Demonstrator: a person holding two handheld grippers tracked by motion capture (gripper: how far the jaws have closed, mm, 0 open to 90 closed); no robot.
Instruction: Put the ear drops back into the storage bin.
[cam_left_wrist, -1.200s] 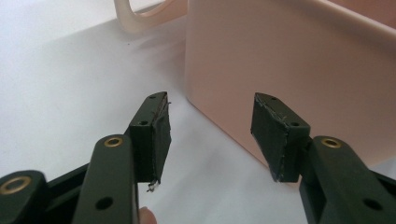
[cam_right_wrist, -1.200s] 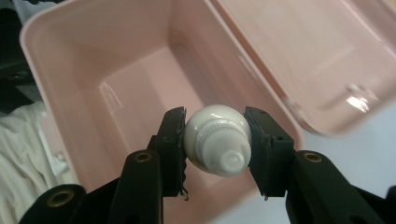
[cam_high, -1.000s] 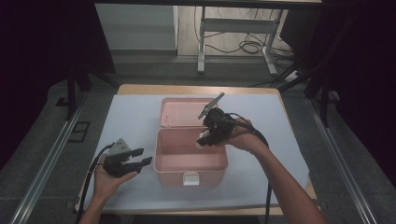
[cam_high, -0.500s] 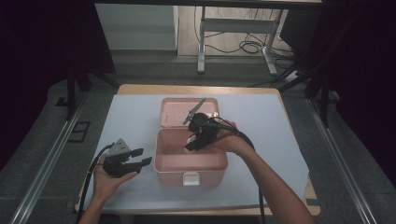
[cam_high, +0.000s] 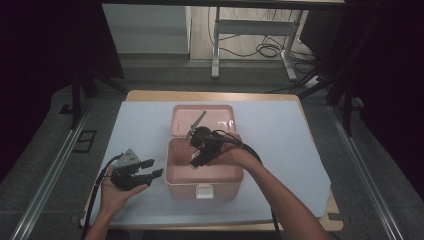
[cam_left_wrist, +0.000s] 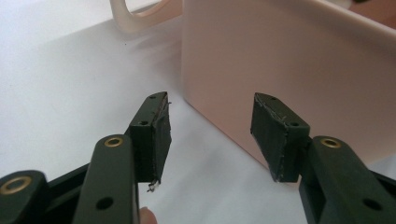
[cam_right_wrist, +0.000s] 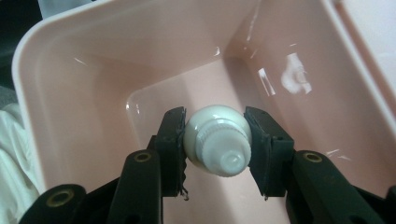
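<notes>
The white bottle (cam_right_wrist: 217, 145) is sitting pinched between the 2 pads of the right gripper (cam_right_wrist: 216, 148), cap end pointing back at the camera, ribbed cap and small nozzle showing. It's hanging inside the pink box (cam_right_wrist: 84, 93), above the floor of it; in the right gripper view I can't tell if it's touching the bottom. Box walls are rising round it on all sides, glossy, w/ light glints on the far wall.

In the high view the right gripper (cam_high: 199, 150) is dipping into the box (cam_high: 220, 181) from the rear edge, jaws angled down and toward the person, hand and forearm coming in from the box's right-front side, cable trailing over the box's right rim. The box lid (cam_high: 225, 119) is lying open flat just behind the box, a thin grey rod-like part sticking up over it; what that is I can't tell.

The left gripper (cam_high: 150, 169) is resting in the left hand (cam_high: 116, 192) just left of the box, jaws spread w/ nothing between them, tips pointing at the box's left wall. In the left gripper view the gripper (cam_left_wrist: 210, 133) is sitting near that wall (cam_left_wrist: 289, 60) but apart from it, over the white table cover (cam_left_wrist: 60, 79). The box's pale handle (cam_left_wrist: 135, 18) is showing past the box corner.
</notes>
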